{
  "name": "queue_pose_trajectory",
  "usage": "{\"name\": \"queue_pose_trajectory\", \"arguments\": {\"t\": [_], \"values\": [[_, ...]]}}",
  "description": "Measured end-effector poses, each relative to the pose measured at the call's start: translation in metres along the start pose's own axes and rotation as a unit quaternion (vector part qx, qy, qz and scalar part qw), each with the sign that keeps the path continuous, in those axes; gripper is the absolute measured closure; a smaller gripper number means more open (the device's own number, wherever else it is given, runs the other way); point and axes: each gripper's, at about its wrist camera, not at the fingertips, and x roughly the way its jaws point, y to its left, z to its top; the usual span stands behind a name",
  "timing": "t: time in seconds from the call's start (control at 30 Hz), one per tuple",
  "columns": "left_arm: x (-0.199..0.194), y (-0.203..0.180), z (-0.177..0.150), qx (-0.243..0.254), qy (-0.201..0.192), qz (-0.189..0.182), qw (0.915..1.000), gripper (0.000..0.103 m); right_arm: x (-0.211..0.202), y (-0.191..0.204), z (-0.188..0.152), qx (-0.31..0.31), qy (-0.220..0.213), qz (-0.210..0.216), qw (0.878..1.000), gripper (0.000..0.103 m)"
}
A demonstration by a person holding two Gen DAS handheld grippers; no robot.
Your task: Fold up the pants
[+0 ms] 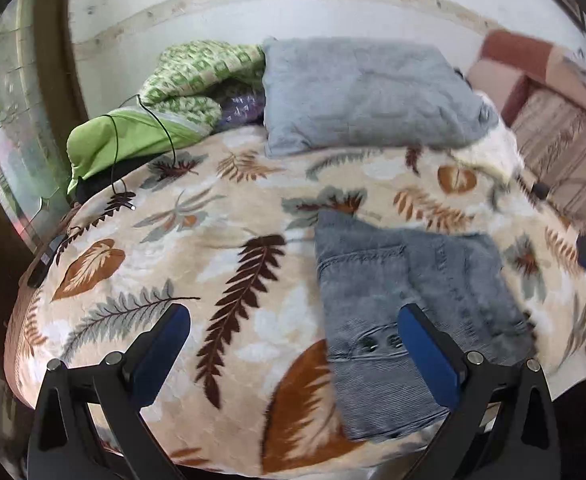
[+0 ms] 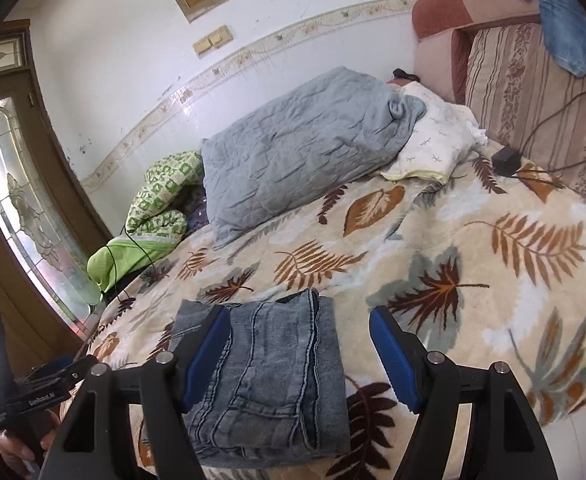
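A pair of grey-blue jeans (image 2: 265,376) is seen folded into a compact rectangle near the front edge of a bed, laid flat on a cream leaf-print blanket (image 2: 433,240). The right gripper (image 2: 299,354) is held just above the folded denim with its blue-padded jaws spread wide; nothing is clamped between them, though the left pad is seen over the jeans' left edge and the right pad over bare blanket. In the left wrist view the left gripper (image 1: 295,350) is likewise shown wide open and empty, its right pad overlapping the jeans (image 1: 405,312) in the picture and its left pad over the blanket (image 1: 173,240); whether either pad touches fabric cannot be told. Behind the jeans, a grey quilted pillow (image 2: 301,148) is propped along the white wall, with a green patterned quilt (image 2: 161,200) bundled at its left and a pale cream pillow (image 2: 437,140) at its right. A black cable (image 1: 149,120) is draped over the green bedding. A striped upholstered headboard (image 2: 533,92) is seen at the right, and a hand (image 2: 13,452) at the lower left corner of the right wrist view
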Motion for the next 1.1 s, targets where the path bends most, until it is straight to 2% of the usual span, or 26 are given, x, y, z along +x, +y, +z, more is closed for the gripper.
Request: {"name": "queue_pose_trajectory", "arguments": {"t": [0.1,0.23,0.5,0.7,0.93,1.1], "values": [[0.015,0.007,-0.001,0.023,0.009,0.034,0.9991,0.000,0.021,0.000,0.008,-0.016,0.028,0.004,0.999,0.028],[0.022,0.023,0.000,0.001,-0.001,0.045,0.9990,0.000,0.042,-0.003,0.010,-0.011,0.056,0.002,0.998,0.028],[0.034,0.032,0.002,-0.013,-0.009,0.039,0.9991,0.000,0.058,0.017,-0.006,-0.059,0.084,-0.012,0.995,0.028],[0.039,0.035,-0.002,-0.024,0.003,0.030,0.9993,0.000,0.065,0.015,-0.007,-0.048,0.092,-0.013,0.994,0.028],[0.029,0.041,-0.001,-0.034,-0.006,0.035,0.9988,0.000,0.067,0.018,-0.010,-0.050,0.096,-0.014,0.994,0.028],[0.024,0.039,-0.005,-0.024,-0.002,0.036,0.9991,0.000,0.063,0.016,-0.013,-0.048,0.099,-0.016,0.994,0.028]]}}
